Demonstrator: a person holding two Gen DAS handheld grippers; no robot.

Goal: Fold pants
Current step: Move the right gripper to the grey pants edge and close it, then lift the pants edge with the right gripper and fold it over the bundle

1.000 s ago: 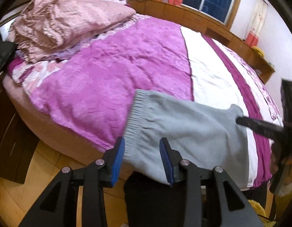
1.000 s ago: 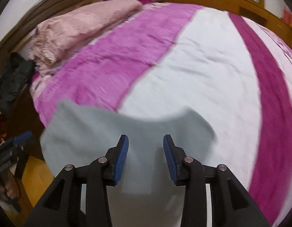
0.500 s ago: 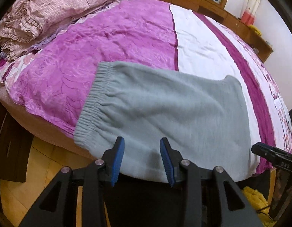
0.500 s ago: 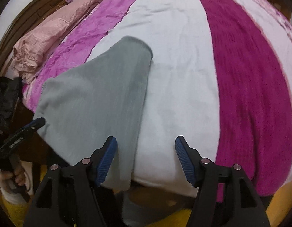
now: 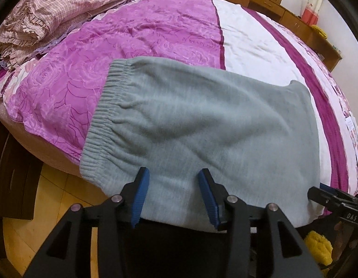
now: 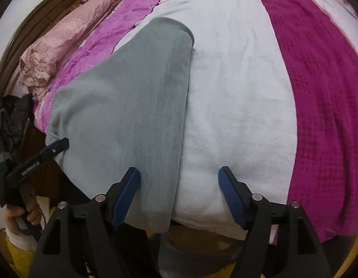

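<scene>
Grey fleece pants (image 5: 202, 125) lie folded on the near edge of the bed (image 5: 155, 30), part on the pink-purple rose-patterned stretch of the cover and part on the white stripe (image 6: 237, 92) beside it. The gathered elastic waistband (image 5: 102, 115) sits on the left in the left wrist view, and the near edge of the cloth hangs slightly over the bed's rim toward the wooden floor (image 5: 51, 197). From the right wrist view the pants run away up the bed, ending in a rounded folded corner (image 6: 179, 27) on the white stripe, with a deep magenta band (image 6: 318, 92) well off to the right.

The left tool (image 5: 174, 194) hovers low over the near edge of the pants. Its blue pads (image 5: 139, 197) stand apart with grey cloth showing between them; the jaws are opening, and neither pad presses on the fabric. The right tool (image 6: 179, 197) is spread wider, and its jaws are opening too; the long right edge of the pants falls between its pads (image 6: 125, 197), but they hold nothing. Each tool shows at the edge of the other's view, and a hand (image 6: 21, 213) grips the left one's handle.

A crumpled pink checked quilt (image 5: 58, 11) is heaped at the far left of the bed, near the wooden headboard (image 6: 40, 23).
</scene>
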